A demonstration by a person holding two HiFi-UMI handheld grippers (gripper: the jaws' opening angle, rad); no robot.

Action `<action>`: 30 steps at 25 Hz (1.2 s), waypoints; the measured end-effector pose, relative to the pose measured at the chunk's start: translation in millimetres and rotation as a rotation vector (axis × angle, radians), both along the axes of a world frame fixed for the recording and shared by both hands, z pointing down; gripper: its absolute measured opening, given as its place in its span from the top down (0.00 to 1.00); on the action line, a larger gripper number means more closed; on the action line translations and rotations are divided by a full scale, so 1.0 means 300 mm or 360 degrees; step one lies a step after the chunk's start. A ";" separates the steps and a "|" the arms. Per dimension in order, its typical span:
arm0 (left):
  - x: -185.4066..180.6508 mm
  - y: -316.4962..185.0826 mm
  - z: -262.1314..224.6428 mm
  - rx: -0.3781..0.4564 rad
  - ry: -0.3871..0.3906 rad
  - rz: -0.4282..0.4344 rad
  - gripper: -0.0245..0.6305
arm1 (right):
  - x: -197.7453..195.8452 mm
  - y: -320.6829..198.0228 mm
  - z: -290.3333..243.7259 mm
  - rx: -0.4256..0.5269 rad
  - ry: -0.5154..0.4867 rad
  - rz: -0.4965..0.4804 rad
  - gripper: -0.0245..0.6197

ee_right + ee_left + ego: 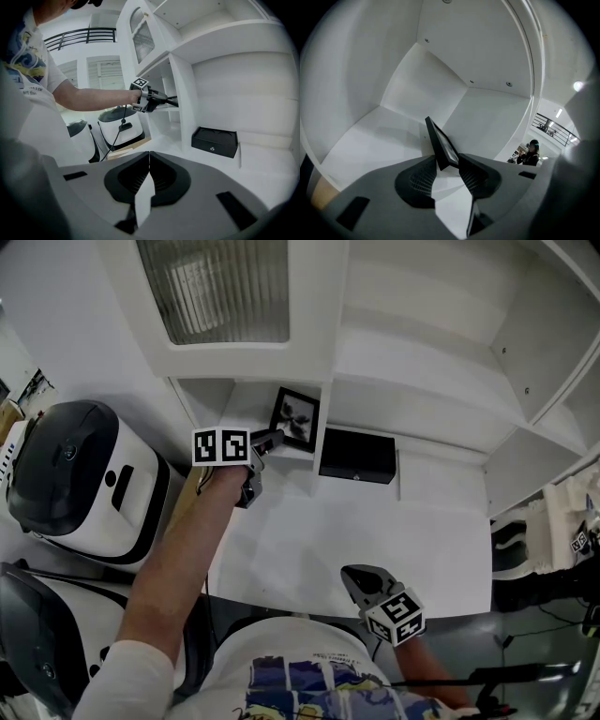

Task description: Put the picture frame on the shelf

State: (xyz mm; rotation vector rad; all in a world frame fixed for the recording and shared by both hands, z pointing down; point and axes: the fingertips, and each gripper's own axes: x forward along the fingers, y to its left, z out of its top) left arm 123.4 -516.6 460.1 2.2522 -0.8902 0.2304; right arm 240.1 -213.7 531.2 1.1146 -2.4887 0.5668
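Note:
The black picture frame with a dark print stands upright in a low compartment of the white shelf, tilted back. My left gripper reaches into that compartment from the left. In the left gripper view the frame's lower corner sits between the jaw tips of my left gripper, whose jaws stand apart and do not clamp it. My right gripper hangs low over the white counter, close to my body. Its jaws are shut with nothing between them.
A black box sits on the counter just right of the frame's compartment. Two white-and-black appliances stand at the left. A ribbed glass door is above the compartment. Further shelves rise at the right.

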 end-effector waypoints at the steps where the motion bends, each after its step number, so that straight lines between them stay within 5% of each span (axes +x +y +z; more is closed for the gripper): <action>1: 0.000 -0.001 0.000 0.0021 -0.0033 0.0001 0.73 | -0.001 -0.001 0.000 0.0002 -0.0001 0.0001 0.92; 7: -0.020 -0.003 0.056 0.0150 -0.0410 0.0012 0.71 | -0.005 0.000 -0.004 -0.0004 -0.0020 -0.0001 0.92; 10: -0.019 -0.004 0.073 0.0193 -0.0490 0.0034 0.71 | -0.007 -0.001 -0.002 -0.0006 -0.0023 0.0001 0.92; 30: -0.057 0.052 0.022 0.0264 -0.0455 0.0040 0.71 | -0.072 0.050 -0.018 0.0011 0.0006 0.0014 0.92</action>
